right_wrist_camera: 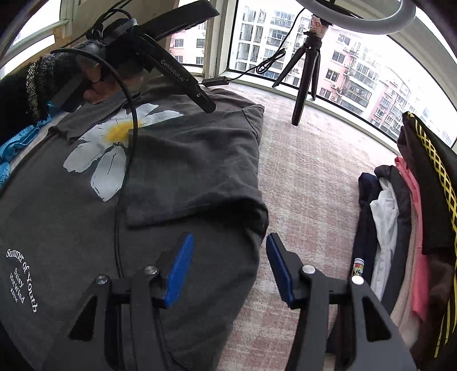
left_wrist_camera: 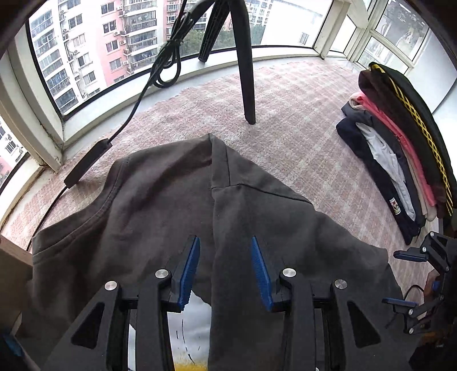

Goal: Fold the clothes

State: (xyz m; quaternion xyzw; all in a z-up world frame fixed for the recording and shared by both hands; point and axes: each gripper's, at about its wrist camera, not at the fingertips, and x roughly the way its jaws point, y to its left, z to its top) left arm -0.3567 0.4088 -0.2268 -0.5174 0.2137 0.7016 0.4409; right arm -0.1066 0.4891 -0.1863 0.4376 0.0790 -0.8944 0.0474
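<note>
- Both grippers are seen with blue pads apart: the left gripper (left_wrist_camera: 225, 268) is held over the dark grey T-shirt (left_wrist_camera: 160, 205) with its jaws partly spread and fabric lying in the gap; whether the pads press on it cannot be told.
- On the right gripper (right_wrist_camera: 230, 268) the jaws stand well apart, one pad over the shirt's right edge, the other over bare carpet, nothing clamped between them.
- A pinkish-white woven carpet (right_wrist_camera: 308, 177) is seen as the carrying surface, bordered by a curved bay window (left_wrist_camera: 94, 54) with apartment blocks beyond.
- A black tripod (right_wrist_camera: 305, 71) with a ring light (right_wrist_camera: 400, 22) above it is set near the carpet's far edge, and a black cable with an inline box (left_wrist_camera: 87, 162) is trailed beside it.
- A stack of folded clothes (right_wrist_camera: 400, 228), navy, white, pink, brown and a black piece with yellow lattice, is placed at the carpet's right edge, well apart from the shirt.
- The T-shirt is spread across the carpet's near left part, its right side turned inward over the front, partly covering a white daisy print (right_wrist_camera: 114, 148) with a yellow centre.
- White lettering (right_wrist_camera: 22, 274) reading "Summer of Youth" is shown near the lower left.
- A hand (right_wrist_camera: 97, 85) in a dark knitted sleeve is seen on the left gripper's handle at the shirt's far end.
- Blue cloth (right_wrist_camera: 14, 148) is visible at the left edge.
</note>
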